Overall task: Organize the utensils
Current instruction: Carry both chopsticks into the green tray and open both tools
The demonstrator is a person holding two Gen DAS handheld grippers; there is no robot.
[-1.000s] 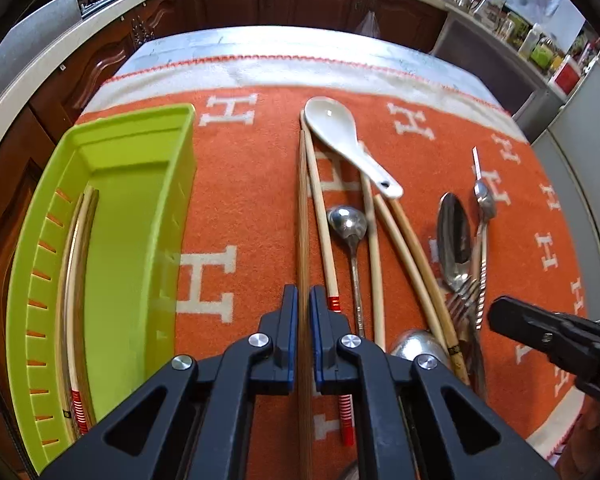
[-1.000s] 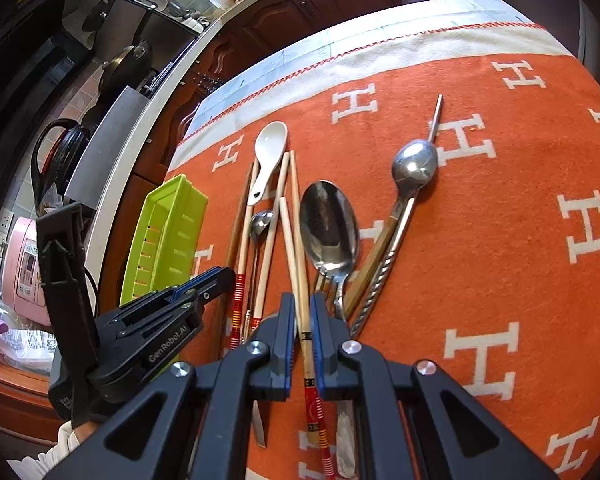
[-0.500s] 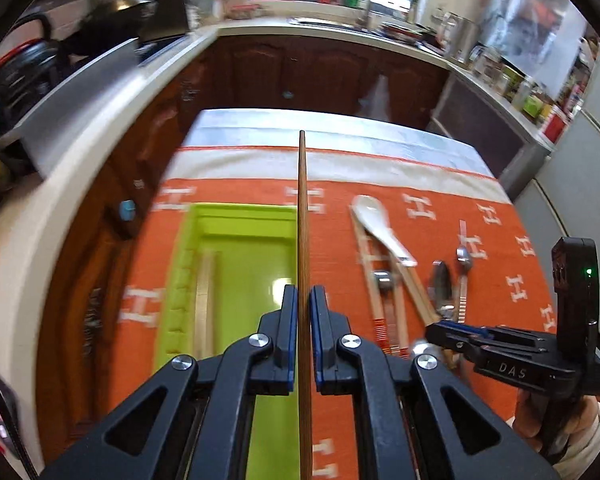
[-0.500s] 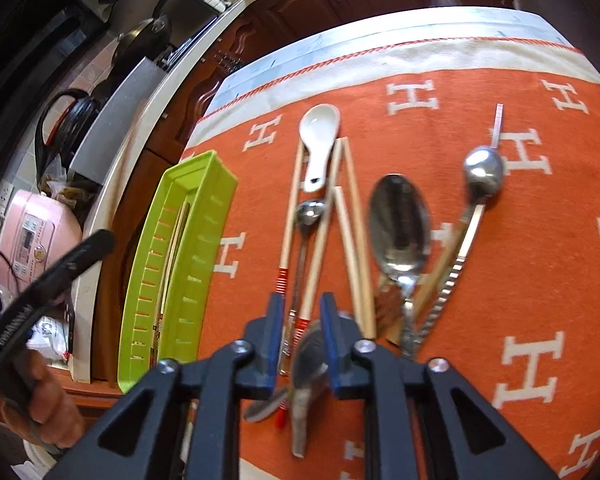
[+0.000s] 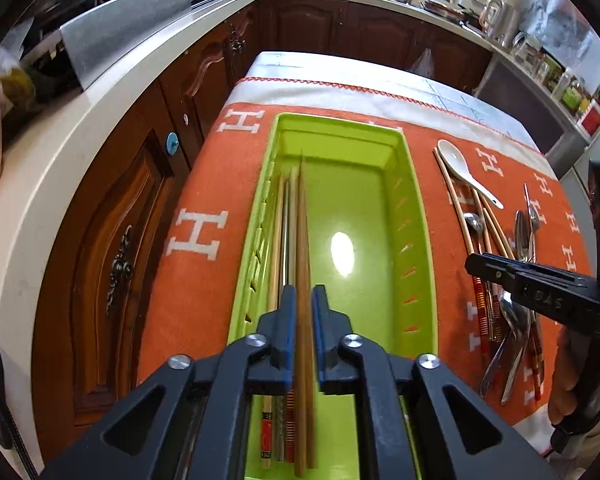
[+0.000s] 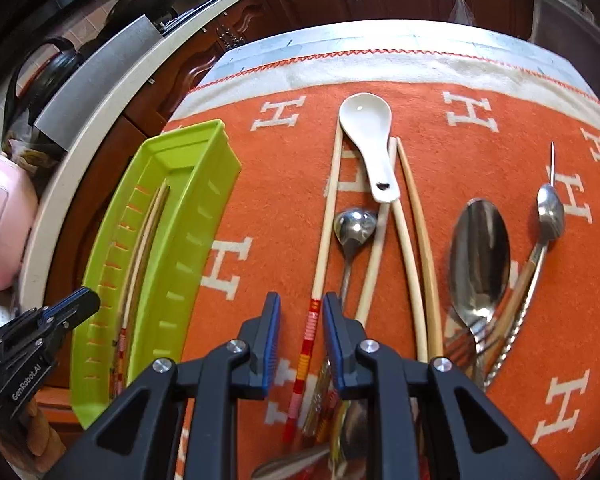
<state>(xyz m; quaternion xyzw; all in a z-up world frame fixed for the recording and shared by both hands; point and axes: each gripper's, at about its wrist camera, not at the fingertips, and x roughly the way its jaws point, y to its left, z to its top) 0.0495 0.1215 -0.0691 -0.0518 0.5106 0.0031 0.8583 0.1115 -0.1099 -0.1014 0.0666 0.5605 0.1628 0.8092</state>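
My left gripper is over the near end of the green tray, its jaws slightly parted around a brown chopstick that lies blurred along the tray floor beside other chopsticks. My right gripper is open, its jaws on either side of a pale chopstick with red bands that lies on the orange cloth. A white ceramic spoon, a small metal spoon, more chopsticks and a large metal spoon lie to its right.
The orange cloth with white H marks covers the table. The tray also shows in the right wrist view, at the table's left edge. A white counter and brown cabinets stand beyond that edge. A pink appliance sits on the counter.
My left gripper carried the brown chopstick left from the cloth, lowered it into the tray, and its jaws have parted. My right gripper opened and moved left onto the red-banded chopstick.
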